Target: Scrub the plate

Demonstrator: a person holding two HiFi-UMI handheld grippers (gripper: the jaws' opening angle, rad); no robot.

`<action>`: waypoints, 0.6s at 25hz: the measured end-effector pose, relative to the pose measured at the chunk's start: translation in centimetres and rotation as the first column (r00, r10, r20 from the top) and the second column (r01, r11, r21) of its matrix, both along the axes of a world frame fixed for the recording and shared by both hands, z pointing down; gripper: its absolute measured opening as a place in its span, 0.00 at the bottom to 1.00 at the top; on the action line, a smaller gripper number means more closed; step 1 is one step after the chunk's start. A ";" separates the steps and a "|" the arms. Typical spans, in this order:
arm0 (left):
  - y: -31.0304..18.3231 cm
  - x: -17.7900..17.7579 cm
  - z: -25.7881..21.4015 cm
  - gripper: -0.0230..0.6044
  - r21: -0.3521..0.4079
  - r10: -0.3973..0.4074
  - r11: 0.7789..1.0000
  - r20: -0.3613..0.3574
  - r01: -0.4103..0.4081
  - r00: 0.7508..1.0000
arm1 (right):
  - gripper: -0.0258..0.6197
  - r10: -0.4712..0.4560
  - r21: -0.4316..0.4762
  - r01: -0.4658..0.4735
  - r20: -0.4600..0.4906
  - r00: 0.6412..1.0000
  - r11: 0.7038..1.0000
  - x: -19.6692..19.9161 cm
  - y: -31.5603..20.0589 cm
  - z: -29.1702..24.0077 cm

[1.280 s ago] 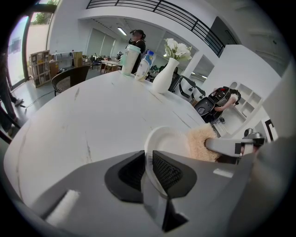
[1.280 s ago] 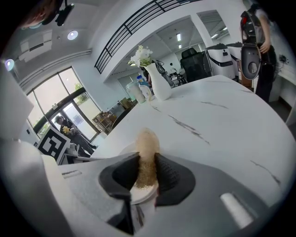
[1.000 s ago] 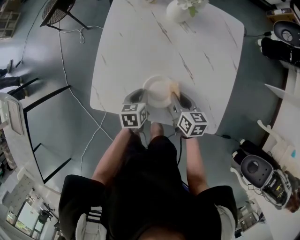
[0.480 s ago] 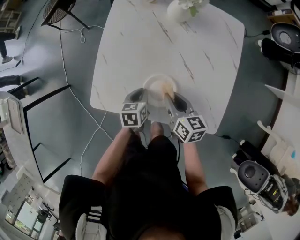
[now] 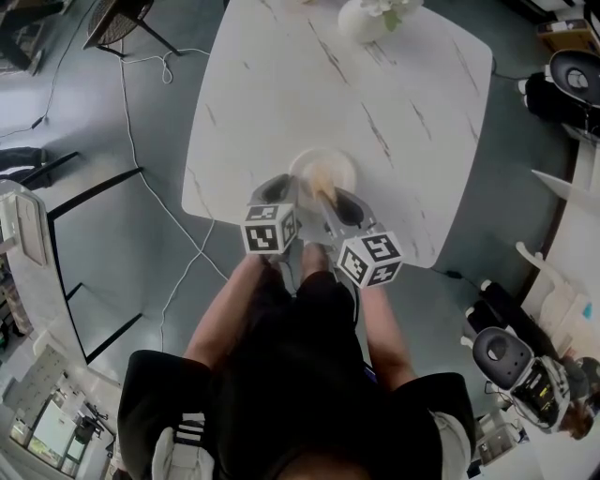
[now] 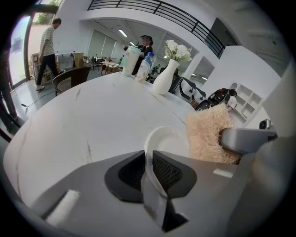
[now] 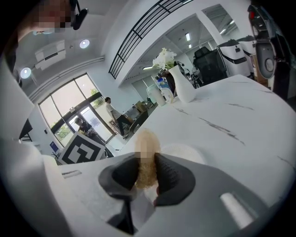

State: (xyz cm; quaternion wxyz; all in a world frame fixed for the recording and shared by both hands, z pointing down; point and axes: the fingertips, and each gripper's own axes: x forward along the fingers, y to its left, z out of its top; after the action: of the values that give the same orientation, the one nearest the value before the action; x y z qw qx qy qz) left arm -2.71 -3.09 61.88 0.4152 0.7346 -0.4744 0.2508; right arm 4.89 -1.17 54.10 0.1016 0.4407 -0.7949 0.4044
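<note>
On marble table [image 5: 281,94]: left hand-held gripper [image 6: 149,159] clamped on plate [image 6: 169,138] rim; right hand-held gripper [image 7: 147,167] clamped on scrub pad [image 6: 210,136] at plate.

Your table [image 5: 281,94] is a white top with thin dark veins and rounded corners. At its 6 o'clock edge, nearest you, is the white plate [image 5: 322,173], though you can't tell whether it lies flat on the top. Near 12 o'clock stands a white vase [image 5: 364,21] of white flowers, with a tall cup [image 6: 131,60] and a bottle [image 6: 144,67] just beside it.
</note>
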 end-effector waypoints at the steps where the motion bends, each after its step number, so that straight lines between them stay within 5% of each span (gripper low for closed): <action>1: 0.0 0.0 0.0 0.13 0.000 0.001 1.000 -0.001 -0.001 1.000 | 0.18 -0.005 -0.005 0.005 0.001 1.000 1.000 -0.2 0.2 0.2; 15: 0.0 -0.1 0.0 0.13 0.004 0.006 1.000 -0.004 -0.006 1.000 | 0.18 -0.033 -0.093 0.034 0.006 0.999 0.995 -2.4 2.6 3.5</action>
State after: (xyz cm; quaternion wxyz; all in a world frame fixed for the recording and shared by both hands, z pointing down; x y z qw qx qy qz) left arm -2.76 -3.09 61.85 0.4142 0.7373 -0.4718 0.2496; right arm 2.53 1.41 57.59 0.1272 0.4213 -0.7827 0.4400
